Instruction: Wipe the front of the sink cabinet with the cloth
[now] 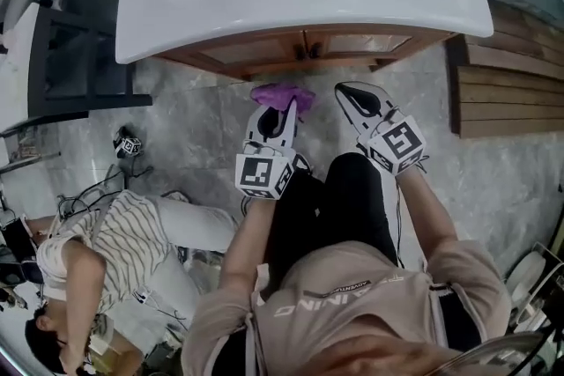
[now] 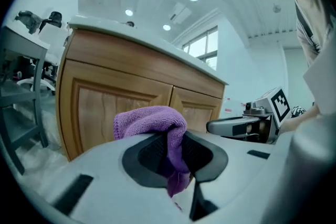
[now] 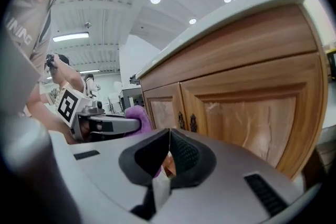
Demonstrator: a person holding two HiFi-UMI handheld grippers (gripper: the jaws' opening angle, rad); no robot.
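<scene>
The purple cloth is bunched in my left gripper, whose jaws are shut on it just in front of the wooden sink cabinet. In the left gripper view the cloth folds over the jaws of this gripper and hangs down between them, a short way off the left cabinet door. My right gripper hovers beside it to the right, shut and empty, facing the right-hand door. The doors' small dark handles sit at the middle.
The white sink basin overhangs the cabinet. A person in a striped shirt sits on the floor at lower left, near cables and a marker cube. A black frame stands left; wooden slats lie right.
</scene>
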